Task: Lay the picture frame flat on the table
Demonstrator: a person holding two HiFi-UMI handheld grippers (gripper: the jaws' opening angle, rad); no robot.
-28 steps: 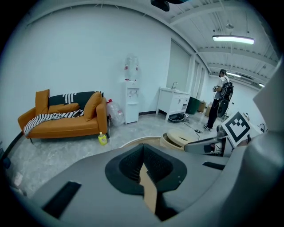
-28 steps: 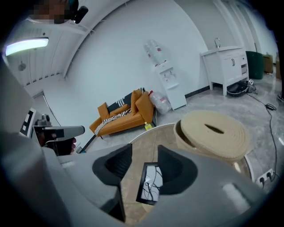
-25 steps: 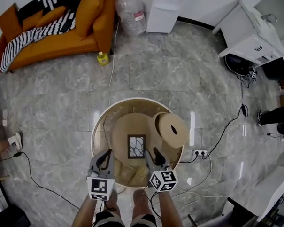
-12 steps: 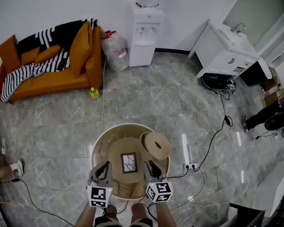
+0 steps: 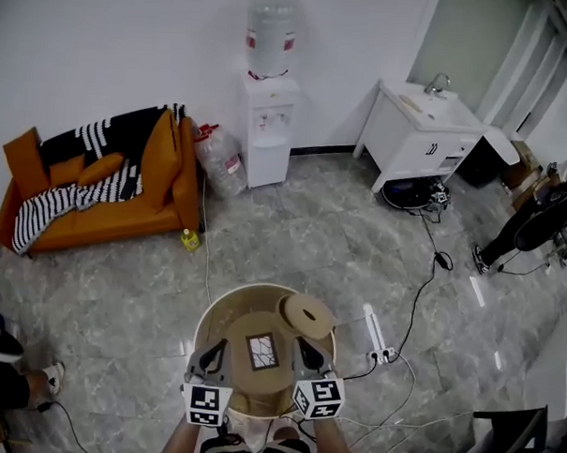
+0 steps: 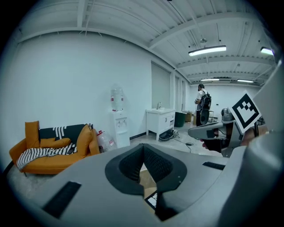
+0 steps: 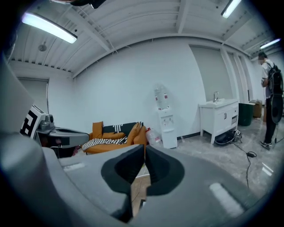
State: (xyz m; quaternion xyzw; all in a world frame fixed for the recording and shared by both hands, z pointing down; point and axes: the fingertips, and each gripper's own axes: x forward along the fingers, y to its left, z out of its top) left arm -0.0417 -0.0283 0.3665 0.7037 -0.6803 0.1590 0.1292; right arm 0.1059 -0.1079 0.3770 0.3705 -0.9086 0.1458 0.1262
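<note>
Evidently the placing is done: the picture frame (image 5: 262, 351) lies flat, picture side up, on the round wooden board (image 5: 249, 383) at the middle of the round table (image 5: 207, 313), with no edge lifted that I can see. Change over the last second: both grippers have come up and away from the table. The head view also takes in far more of the room than before, so the person appears to have straightened up. The frame itself has not shifted on the board. The left gripper (image 5: 210, 351) hangs to the frame's left and the right gripper (image 5: 307, 351) to its right, neither touching it. The right jaws have just been closing and now meet pad to pad with nothing between them; only a strip of table shows under the pads in the right gripper view. The left jaws also stand together and empty, with a corner of the frame visible far below them. The round wooden disc (image 5: 308, 316) sits at the table's far right rim, apart from the frame, as it was. Judgement: the goal looks met, with the frame released, flat and stable. No further handling seems needed, and both tools look well clear of it.
</note>
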